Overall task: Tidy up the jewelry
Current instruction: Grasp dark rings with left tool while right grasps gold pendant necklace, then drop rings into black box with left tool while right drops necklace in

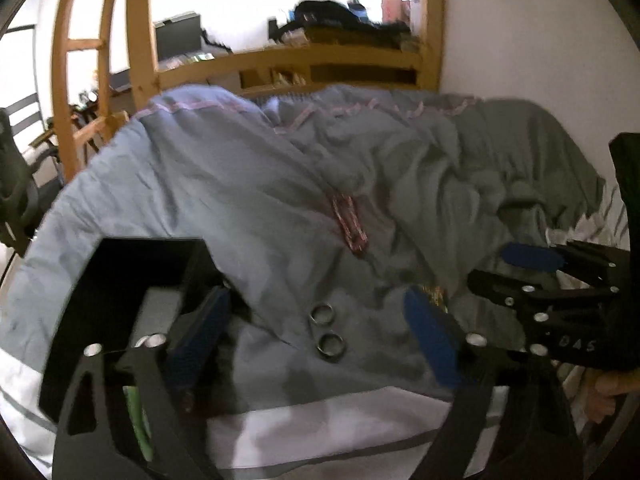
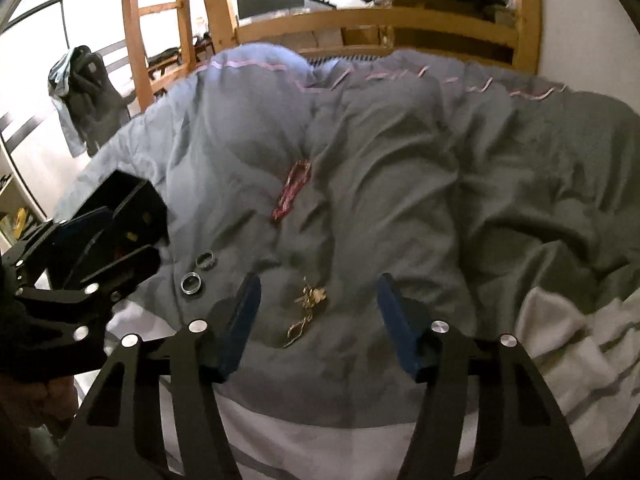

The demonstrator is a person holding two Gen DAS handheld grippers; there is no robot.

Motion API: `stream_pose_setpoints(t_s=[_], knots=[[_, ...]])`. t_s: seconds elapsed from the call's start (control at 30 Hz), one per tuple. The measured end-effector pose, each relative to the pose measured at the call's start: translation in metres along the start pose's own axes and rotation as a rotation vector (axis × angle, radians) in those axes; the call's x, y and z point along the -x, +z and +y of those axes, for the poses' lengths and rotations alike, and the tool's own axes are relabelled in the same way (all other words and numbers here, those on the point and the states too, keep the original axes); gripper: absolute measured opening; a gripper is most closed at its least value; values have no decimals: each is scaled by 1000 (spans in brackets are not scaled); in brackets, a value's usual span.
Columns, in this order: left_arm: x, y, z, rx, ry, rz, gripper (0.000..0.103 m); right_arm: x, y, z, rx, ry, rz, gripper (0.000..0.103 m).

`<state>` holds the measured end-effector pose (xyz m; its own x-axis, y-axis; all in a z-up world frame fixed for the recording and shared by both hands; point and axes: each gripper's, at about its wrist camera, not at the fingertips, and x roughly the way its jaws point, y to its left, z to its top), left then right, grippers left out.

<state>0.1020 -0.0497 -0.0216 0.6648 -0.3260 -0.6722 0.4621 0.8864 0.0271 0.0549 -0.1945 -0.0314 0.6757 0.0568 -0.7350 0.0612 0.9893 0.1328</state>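
Two silver rings [image 1: 322, 313] [image 1: 331, 345] lie side by side on the grey-blue duvet [image 1: 240, 184], between the fingers of my left gripper [image 1: 316, 295], which is open and touches neither. A black open box [image 1: 120, 264] sits at the lower left, partly behind the left finger. In the right wrist view a tangled gold necklace [image 2: 306, 308] lies between the fingers of my right gripper [image 2: 319, 280], which is open, its pads apart from the chain. The rings [image 2: 198, 271] lie to its left. A red-pink bracelet [image 2: 292, 190] rests farther up the duvet.
A wooden bed frame [image 1: 280, 60] and ladder [image 1: 84, 44] stand behind the rumpled duvet. White striped sheet [image 1: 320, 420] runs along the near edge. Clothes hang over a chair [image 2: 84, 92] at the left. A white wall [image 1: 520, 40] bounds the right.
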Motion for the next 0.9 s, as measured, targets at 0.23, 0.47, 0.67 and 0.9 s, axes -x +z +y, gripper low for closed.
stream_pose_setpoints(t_s=[0.23,0.47,0.67,0.9], knots=[[-39,-16,-1,-2,-20,135,56,-44,-10,-5,-44,37,112,33],[-60,-26,4,20,-15,221,44,-58,-8,-5,-51,37,124,26],[-59,-26,13,69,-14,246,27,-60,-9,7,-8,27,159,26],[-49,-24,13,89,-25,234,20,-53,-7,4,-37,41,117,7]])
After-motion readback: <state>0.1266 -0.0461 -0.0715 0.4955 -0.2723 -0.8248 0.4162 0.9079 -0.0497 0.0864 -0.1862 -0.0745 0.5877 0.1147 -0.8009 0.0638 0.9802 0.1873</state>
